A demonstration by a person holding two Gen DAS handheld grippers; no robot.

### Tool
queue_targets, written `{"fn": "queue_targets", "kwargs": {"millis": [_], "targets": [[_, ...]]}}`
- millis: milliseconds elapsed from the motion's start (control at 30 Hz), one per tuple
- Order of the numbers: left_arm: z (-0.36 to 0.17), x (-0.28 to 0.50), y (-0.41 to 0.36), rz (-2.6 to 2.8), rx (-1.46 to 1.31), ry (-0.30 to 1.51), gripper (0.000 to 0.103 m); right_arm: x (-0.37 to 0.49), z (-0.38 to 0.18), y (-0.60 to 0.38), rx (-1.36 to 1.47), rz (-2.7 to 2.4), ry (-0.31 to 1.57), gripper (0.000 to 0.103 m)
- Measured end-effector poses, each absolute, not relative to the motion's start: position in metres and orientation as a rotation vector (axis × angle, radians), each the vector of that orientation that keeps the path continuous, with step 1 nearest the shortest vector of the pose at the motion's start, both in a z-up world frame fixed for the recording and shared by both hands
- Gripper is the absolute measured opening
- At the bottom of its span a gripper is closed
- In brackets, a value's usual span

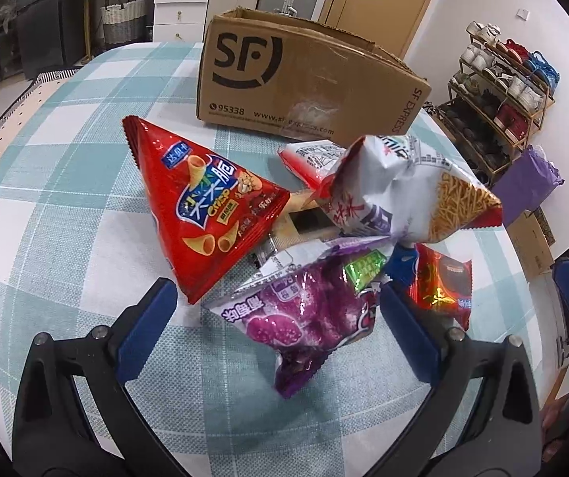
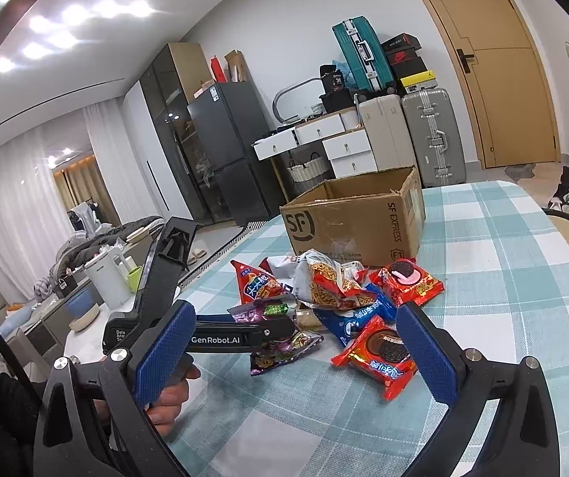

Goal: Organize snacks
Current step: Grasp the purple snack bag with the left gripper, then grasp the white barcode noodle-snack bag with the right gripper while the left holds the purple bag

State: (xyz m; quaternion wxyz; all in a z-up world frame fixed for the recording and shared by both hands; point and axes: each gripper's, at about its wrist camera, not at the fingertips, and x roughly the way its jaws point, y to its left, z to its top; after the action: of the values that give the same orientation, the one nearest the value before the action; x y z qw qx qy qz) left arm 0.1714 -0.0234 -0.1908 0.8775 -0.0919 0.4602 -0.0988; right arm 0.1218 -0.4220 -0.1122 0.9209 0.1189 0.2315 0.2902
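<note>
A pile of snack packs lies on the checked tablecloth (image 1: 66, 198) in front of an open SF cardboard box (image 1: 304, 79). My left gripper (image 1: 276, 292) is open around a purple snack bag (image 1: 304, 318), whose crumpled end points toward me. A red triangular crisp bag (image 1: 205, 206) stands to its left, and a white noodle-snack bag (image 1: 403, 187) lies behind it. My right gripper (image 2: 296, 349) is open and empty, held above the table just short of a red cookie pack (image 2: 380, 357). A blue cookie pack (image 2: 348, 318) and another red one (image 2: 407, 282) lie beyond.
The box (image 2: 356, 218) stands behind the pile with its flaps up. A hand (image 2: 169, 397) holds the left gripper's handle at the table's left edge. Beyond that edge, a low table carries a white kettle (image 2: 109, 278). A shoe rack (image 1: 499, 91) stands to the right.
</note>
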Motion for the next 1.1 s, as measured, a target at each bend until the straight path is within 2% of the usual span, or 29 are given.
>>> {"fn": "queue_targets", "kwargs": {"millis": [133, 267, 333, 400, 567, 933, 1100], "targets": [[-0.198, 0.18, -0.023, -0.226, -0.224, 0.976, 0.102, 0.125, -0.116, -0.423, 0.26, 0.6, 0.491, 0.103], [-0.202, 0.189, -0.018, -0.256, -0.271, 0.974, 0.095, 0.127, -0.117, -0.421, 0.256, 0.597, 0.503, 0.103], [-0.204, 0.194, -0.018, -0.286, -0.29, 0.973, 0.085, 0.125, -0.115, -0.419, 0.25, 0.595, 0.501, 0.103], [-0.207, 0.199, -0.021, -0.315, -0.295, 0.996, 0.064, 0.122, -0.114, -0.417, 0.245, 0.595, 0.499, 0.103], [-0.206, 0.201, -0.031, -0.373, -0.284, 0.998, 0.044, 0.115, -0.11, -0.413, 0.23, 0.59, 0.501, 0.103], [-0.201, 0.196, -0.022, -0.394, -0.269, 0.967, 0.042, 0.1, -0.099, -0.396, 0.167, 0.591, 0.493, 0.103], [-0.192, 0.168, -0.004, -0.388, -0.267, 0.943, 0.042, 0.099, -0.098, -0.393, 0.166, 0.582, 0.495, 0.103]]}}
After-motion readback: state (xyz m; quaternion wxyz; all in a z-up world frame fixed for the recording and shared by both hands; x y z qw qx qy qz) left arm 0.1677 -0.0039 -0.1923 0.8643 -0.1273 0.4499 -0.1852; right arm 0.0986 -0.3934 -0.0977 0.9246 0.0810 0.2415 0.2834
